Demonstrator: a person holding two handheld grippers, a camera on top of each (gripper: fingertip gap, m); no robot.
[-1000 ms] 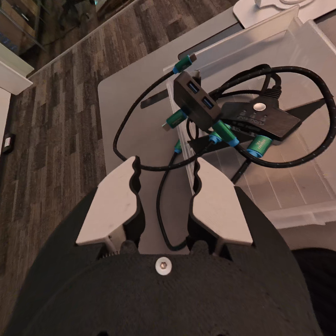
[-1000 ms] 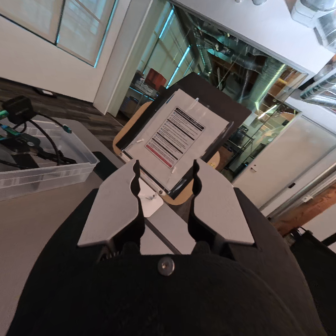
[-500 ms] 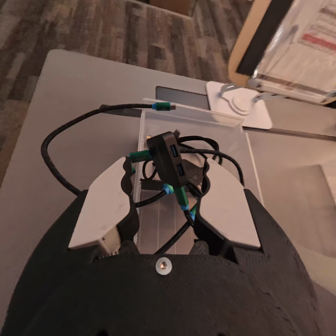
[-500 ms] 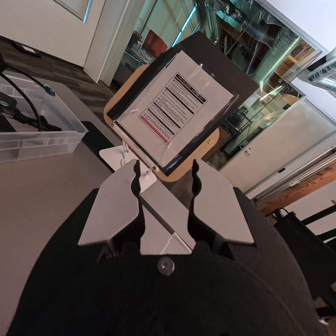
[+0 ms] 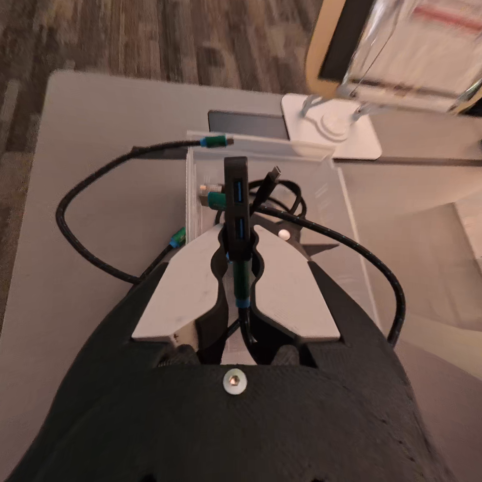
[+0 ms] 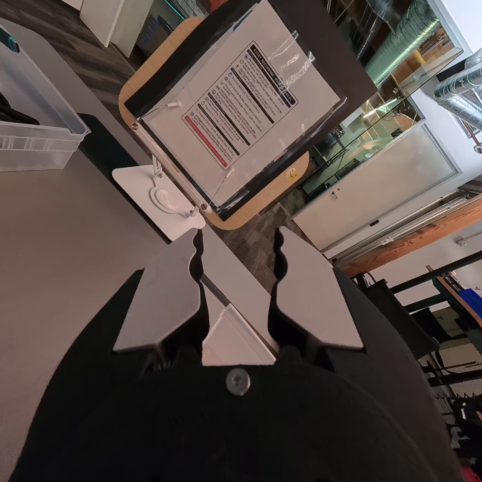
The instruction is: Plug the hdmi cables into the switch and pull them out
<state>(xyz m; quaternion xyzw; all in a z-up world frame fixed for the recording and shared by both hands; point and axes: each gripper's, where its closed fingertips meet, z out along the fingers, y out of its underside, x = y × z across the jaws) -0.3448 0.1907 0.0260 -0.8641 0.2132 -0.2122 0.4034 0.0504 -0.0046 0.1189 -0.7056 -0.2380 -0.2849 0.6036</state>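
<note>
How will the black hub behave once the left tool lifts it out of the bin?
The black hub likely stays rigid: a hard slim box clamped by the left tool. It may twist, gripped only at its lower end. The braided cable plugged below will probably drag along.

Printed sheet (image 6: 242, 104) on stand bears text; cable markings seemingly illegible.

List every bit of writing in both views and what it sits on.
Propped sheet: lines of print, legible in the right wrist view, but I don't copy out writing.
Same sheet, left wrist view: blurred.
Green plug beside the bin: faint mark, too blurred to read.
Hub in the left hand-held gripper: no writing shows.
</note>
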